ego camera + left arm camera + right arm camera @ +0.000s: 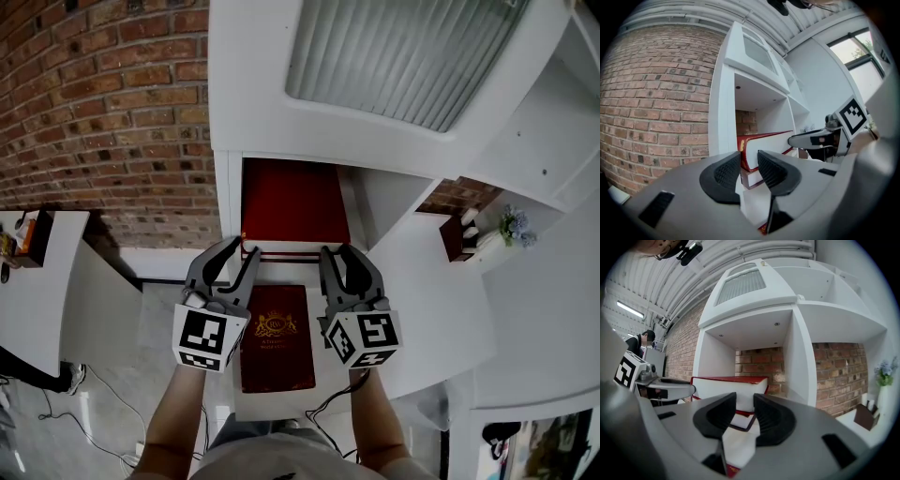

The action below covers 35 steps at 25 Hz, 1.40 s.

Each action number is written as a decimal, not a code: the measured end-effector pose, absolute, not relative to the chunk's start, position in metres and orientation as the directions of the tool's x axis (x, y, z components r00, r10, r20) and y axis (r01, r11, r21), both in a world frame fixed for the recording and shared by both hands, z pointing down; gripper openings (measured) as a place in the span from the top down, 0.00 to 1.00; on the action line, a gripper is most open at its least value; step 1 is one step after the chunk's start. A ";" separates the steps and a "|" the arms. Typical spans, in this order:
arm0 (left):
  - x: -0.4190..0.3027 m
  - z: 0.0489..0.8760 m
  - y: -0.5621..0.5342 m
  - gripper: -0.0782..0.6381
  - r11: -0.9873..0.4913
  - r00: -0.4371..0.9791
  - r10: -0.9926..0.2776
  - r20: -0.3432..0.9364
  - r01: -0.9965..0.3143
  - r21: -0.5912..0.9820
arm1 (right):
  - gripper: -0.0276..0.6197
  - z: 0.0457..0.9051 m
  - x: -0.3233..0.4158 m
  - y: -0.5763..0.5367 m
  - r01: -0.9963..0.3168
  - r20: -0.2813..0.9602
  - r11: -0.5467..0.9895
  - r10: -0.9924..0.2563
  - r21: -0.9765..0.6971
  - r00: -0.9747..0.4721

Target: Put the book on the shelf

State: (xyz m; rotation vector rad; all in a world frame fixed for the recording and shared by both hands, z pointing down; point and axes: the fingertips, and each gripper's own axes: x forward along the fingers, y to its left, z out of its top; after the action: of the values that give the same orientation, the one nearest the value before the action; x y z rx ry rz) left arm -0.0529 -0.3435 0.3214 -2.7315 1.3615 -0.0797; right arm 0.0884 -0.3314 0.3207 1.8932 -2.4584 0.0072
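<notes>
A thick red book lies flat inside the lower compartment of the white shelf unit, on top of a thinner book. A dark red book with a gold crest lies on the white ledge in front of it, under both grippers. My left gripper and right gripper hover side by side over that book, pointing at the compartment. Both are open with nothing between the pads. The stacked red book shows through the gap of my left gripper and my right gripper.
A brick wall runs along the left and behind the shelf. To the right, a small brown box and a vase of flowers stand on a white shelf. A white table is at far left. A person stands far off.
</notes>
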 end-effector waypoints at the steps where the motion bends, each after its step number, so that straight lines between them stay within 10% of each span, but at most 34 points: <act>1: -0.053 0.321 -0.342 0.72 -0.596 0.599 -0.801 0.007 -0.796 -0.106 | 0.76 0.321 0.089 -0.331 -0.968 0.032 0.249 -0.968 0.023 -0.248; 14: -0.050 0.313 -0.309 0.82 -0.598 0.605 -0.796 -0.020 -0.791 -0.130 | 0.94 0.315 0.089 -0.303 -0.966 0.021 0.257 -0.966 0.021 -0.256; 35: -0.023 0.298 -0.218 0.87 -0.664 0.671 -0.740 -0.042 -0.740 -0.108 | 0.94 0.295 0.048 -0.216 -0.909 -0.008 0.416 -0.909 0.021 -0.417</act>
State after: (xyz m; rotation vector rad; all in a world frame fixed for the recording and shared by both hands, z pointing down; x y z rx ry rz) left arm -0.0235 -0.2183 0.2984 -2.7651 1.2295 -0.0084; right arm 0.0476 -0.2161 0.2949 1.6942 -2.6401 -0.0337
